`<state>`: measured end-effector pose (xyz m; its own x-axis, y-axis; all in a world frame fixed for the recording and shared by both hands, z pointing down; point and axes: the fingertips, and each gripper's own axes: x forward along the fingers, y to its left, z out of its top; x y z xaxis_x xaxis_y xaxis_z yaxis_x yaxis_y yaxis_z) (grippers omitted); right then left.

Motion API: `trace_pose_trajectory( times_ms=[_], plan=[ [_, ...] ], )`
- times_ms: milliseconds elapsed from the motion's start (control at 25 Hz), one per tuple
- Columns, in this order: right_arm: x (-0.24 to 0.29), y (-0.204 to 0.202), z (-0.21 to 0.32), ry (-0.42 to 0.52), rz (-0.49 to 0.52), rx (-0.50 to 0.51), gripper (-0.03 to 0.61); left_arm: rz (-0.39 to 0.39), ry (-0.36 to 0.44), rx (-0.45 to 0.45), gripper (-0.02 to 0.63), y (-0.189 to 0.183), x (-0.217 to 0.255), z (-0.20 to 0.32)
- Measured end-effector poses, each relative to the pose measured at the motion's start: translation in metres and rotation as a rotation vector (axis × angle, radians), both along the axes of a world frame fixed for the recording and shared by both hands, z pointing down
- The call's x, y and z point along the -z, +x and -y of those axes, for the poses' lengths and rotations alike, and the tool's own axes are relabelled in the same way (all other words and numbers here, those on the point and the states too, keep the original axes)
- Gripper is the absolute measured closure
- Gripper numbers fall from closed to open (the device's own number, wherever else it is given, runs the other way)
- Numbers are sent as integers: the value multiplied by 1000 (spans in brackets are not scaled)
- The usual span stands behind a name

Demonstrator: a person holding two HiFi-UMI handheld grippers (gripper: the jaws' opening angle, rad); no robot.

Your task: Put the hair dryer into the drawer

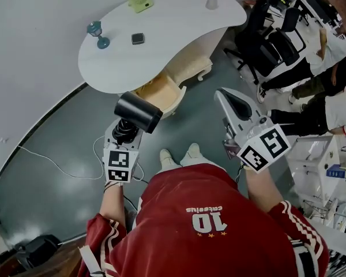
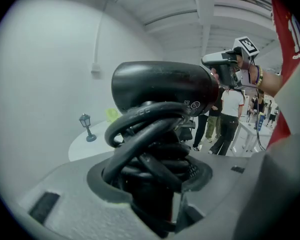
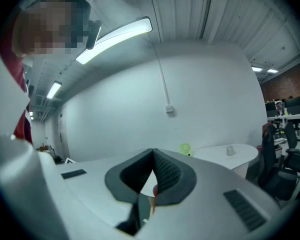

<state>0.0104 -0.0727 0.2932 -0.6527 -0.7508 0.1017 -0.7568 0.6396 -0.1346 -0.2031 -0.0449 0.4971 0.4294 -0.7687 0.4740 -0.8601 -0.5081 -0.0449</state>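
The left gripper (image 1: 126,133) is clenched on the handle of the hair dryer (image 1: 138,112). In the left gripper view the jaws stand wide around the handle with the black cord (image 2: 145,144) coiled round it, and the dryer's fat black barrel lies crosswise above them. In the head view the dryer hangs just on the near side of the drawer (image 1: 161,94), which stands pulled out from under the white table (image 1: 179,25), its pale wooden inside bare as far as can be seen.

The right gripper (image 1: 226,98) is off to the right of the drawer. Its jaws are closed tip to tip with nothing between them.

By my reading, this is the carrying step: the dryer is gripped and close to the drawer but not yet over its opening.

The next move calls for bringing the dryer over the drawer's front edge and lowering it until it rests on the bottom before the jaws let go. The barrel is wide and the cord loose, so it should go in lengthwise, with no loop left hanging over the rim.
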Motion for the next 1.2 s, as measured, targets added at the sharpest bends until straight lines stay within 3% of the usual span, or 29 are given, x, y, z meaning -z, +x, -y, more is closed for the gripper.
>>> trace_pose_trajectory(
  times_ms=[280,600,1200],
  plan=[
    [-16,16,18,-29,12,4,574,50,-48,-72,371,23,-41,18],
    [-15,25,67,-23,58,77,574,133,-103,-170,371,51,-91,49],
    [-55,28,141,-71,27,159,574,282,-403,-240,370,57,-226,101]
  ],
)
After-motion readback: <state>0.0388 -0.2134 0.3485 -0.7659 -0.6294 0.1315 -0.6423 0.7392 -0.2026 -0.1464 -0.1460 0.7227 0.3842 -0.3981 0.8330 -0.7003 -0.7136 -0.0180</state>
